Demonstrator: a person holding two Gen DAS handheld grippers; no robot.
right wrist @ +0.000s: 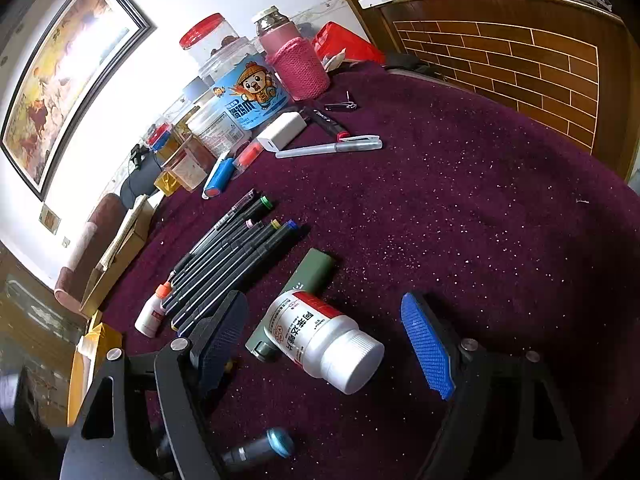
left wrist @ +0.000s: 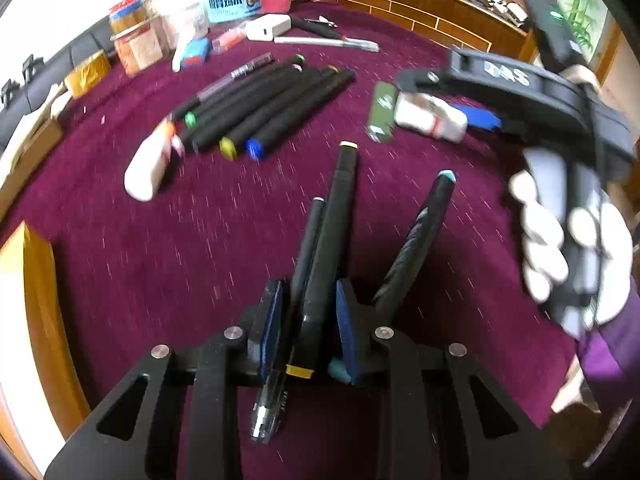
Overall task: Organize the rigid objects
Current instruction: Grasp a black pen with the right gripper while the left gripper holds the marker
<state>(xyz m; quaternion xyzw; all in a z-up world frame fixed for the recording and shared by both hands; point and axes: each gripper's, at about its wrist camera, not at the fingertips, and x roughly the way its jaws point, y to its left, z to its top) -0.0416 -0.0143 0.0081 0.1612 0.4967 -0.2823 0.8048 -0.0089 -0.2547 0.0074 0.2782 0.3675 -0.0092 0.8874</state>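
My left gripper [left wrist: 308, 312] straddles a black marker [left wrist: 332, 236] with cream and yellow caps and a thin black pen [left wrist: 306, 248] lying on the maroon cloth [left wrist: 180, 248]; the pads sit a little apart from them. A teal-capped marker [left wrist: 420, 240] lies just right. A row of black markers [left wrist: 264, 108] lies ahead; it also shows in the right wrist view [right wrist: 232, 264]. My right gripper [right wrist: 332, 344] is open around a lying white pill bottle [right wrist: 328, 340], not touching, next to a green tube [right wrist: 304, 284]. In the left wrist view the right gripper [left wrist: 432, 112] hovers over the bottle [left wrist: 432, 116].
A small white glue bottle [right wrist: 152, 312] lies left of the markers. At the back stand a plastic jar [right wrist: 236, 80], a pink-sleeved flask [right wrist: 292, 64], a white charger [right wrist: 282, 130], a silver pen [right wrist: 332, 146] and nail clippers [right wrist: 340, 105]. A wooden panel [right wrist: 520, 60] borders the far right.
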